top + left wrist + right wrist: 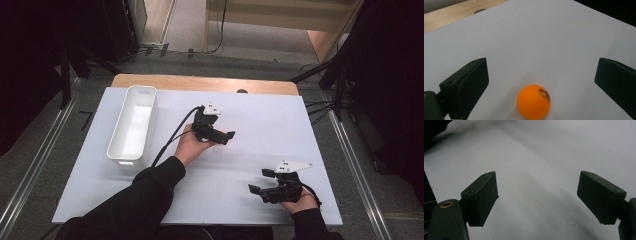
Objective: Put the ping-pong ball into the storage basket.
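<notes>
1. Right tongs (260, 181): located at the lower right of the high view, held low over the white desk (260, 125). In the right gripper view the two jaws stand wide apart, released, with bare desk surface between them and nothing gripped.

2. Left tongs (220, 135): located at the centre of the high view, pointing toward the right of the frame. In the left gripper view the jaws are spread wide, released, one at the lower left and one at the right edge of the frame.

3. Ball (534, 102): an orange table-tennis ball resting on the desk, at the bottom centre of the left gripper view. It lies between the two open jaws, nearer the left-hand jaw than the right-hand one, and touches neither.

4. Key relation: the ball sits already inside the jaw gap of the left tongs, close to the camera end. A ball has no long axis, so jaw angle is not critical. The left hand is the nearer one; the right tongs are well apart from it.

5. Ball appearance: smooth, matt orange, round, with a small dark printed mark at its upper right. It is judged light and liable to roll if one jaw touches first.

6. Bin (132, 125): a white oblong container at the upper left of the high view, farther off, apparently empty.
</notes>
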`<state>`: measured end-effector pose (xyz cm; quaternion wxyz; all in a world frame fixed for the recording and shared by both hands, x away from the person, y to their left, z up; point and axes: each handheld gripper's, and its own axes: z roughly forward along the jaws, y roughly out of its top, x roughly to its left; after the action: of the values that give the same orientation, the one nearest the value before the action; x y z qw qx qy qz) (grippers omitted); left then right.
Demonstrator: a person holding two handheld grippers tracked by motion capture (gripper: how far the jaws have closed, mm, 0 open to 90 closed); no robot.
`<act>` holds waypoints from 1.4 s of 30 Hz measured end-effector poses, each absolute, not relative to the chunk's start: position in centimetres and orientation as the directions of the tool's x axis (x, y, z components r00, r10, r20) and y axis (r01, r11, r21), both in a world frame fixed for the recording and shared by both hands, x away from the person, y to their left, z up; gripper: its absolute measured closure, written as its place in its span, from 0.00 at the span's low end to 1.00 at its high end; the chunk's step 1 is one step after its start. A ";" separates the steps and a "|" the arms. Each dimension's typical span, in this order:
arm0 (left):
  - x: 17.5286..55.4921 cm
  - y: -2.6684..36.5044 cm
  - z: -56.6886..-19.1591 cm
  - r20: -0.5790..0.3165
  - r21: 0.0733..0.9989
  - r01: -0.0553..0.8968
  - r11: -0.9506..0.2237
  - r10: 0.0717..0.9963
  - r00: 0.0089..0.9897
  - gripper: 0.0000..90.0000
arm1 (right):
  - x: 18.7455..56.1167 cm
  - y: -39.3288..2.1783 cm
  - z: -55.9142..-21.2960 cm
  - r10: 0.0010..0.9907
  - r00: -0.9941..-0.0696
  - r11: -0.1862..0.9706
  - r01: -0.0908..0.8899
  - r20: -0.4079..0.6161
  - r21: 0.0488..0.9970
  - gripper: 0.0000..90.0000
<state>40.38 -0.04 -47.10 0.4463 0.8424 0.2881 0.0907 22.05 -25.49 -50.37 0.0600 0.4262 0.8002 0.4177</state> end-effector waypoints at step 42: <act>40.1 -0.5 -50.2 -0.087 0.774 0.418 -0.475 0.574 0.814 0.00 | 22.1 -25.4 -50.4 0.729 -0.633 0.292 0.631 0.259 0.719 0.17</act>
<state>40.07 -0.52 -50.19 0.4219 0.8538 0.2905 0.0928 22.12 -25.38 -50.45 0.0591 0.4242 0.8017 0.4170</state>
